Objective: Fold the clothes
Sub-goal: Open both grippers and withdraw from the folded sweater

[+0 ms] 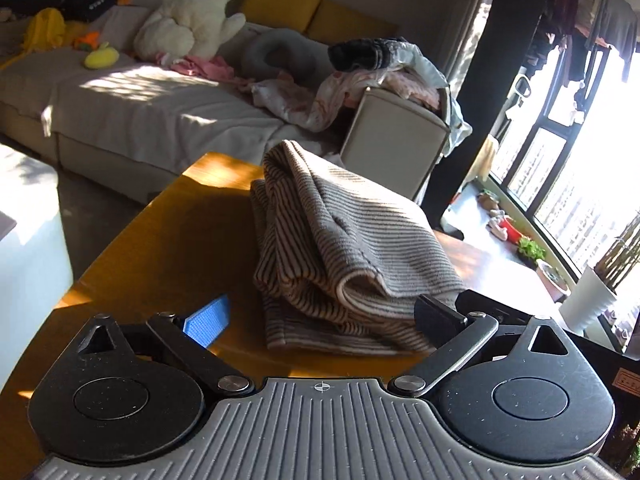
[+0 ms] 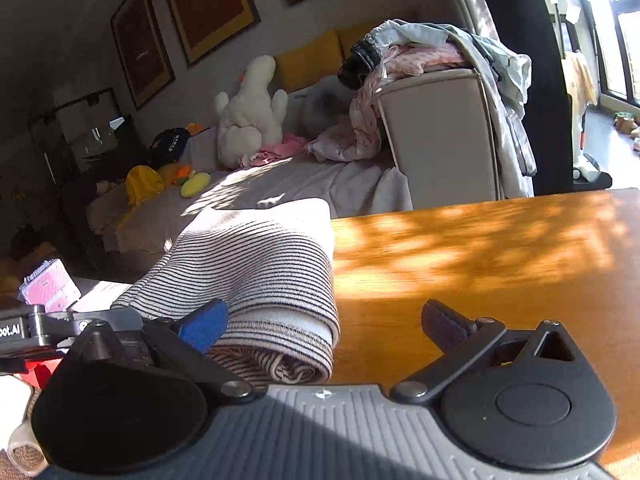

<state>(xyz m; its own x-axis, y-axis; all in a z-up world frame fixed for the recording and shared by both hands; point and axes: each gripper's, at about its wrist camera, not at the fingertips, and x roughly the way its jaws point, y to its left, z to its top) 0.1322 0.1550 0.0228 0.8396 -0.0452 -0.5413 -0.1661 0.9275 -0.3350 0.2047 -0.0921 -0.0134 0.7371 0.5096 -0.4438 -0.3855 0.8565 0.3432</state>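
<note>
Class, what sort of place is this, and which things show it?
Probably a home living room: a sofa with a plush toy, framed pictures on the wall, and a wooden table bearing a striped garment.

The left gripper (image 2: 24, 330) body reads "oot.AI", cut off.

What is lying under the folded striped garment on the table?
The striped garment rests directly on the orange wooden table. Bare wood shows around it. Whether anything lies beneath it cannot be seen, as its folded layers cover that spot.

The striped garment (image 1: 344, 248) is soft, ribbed knit cloth. The table (image 2: 500, 264) is smooth, glossy wood. The far sofa (image 1: 132, 104) wears matt fabric.
</note>
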